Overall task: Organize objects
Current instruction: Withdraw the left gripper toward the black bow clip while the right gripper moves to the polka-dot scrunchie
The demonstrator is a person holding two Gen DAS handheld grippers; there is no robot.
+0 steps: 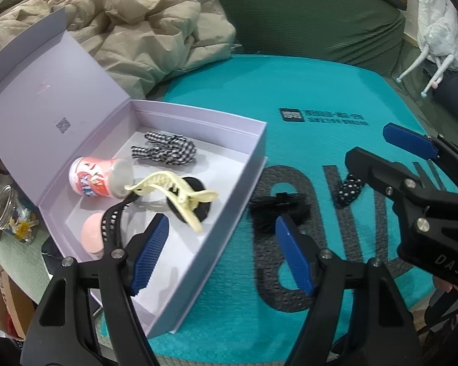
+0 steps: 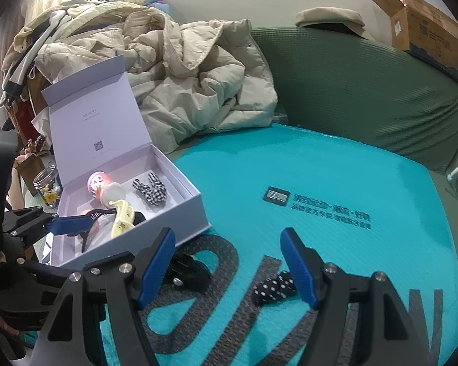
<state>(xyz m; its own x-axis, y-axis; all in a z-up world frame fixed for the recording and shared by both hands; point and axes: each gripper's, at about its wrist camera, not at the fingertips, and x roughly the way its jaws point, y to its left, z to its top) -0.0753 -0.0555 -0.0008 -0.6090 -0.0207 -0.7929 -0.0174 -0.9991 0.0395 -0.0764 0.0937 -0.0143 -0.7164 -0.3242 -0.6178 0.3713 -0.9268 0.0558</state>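
Both grippers, left gripper [image 1: 223, 253] and right gripper [image 2: 229, 268], hang open and empty; black bow [image 1: 278, 210] and dotted scrunchie [image 2: 273, 288] lie on the mat, right of the box [image 1: 229, 183]. Risk: pads snagging mat, or colliding.

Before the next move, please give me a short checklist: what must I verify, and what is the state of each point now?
1. Lavender box open, lid up: ok.
2. Left gripper empty, jaws apart: ok.
3. Right gripper empty, jaws apart: ok.
4. Polka-dot scrunchie on the teal mat, free to pick: ok, it lies ahead of the right gripper, by one finger.
5. Black hair clip free to pick: ok, it lies on the mat beside the box, apart from its wall.
6. Room left in the box: cannot tell for certain; yellow claw clip, pink cup and gingham bow already fill much of it.
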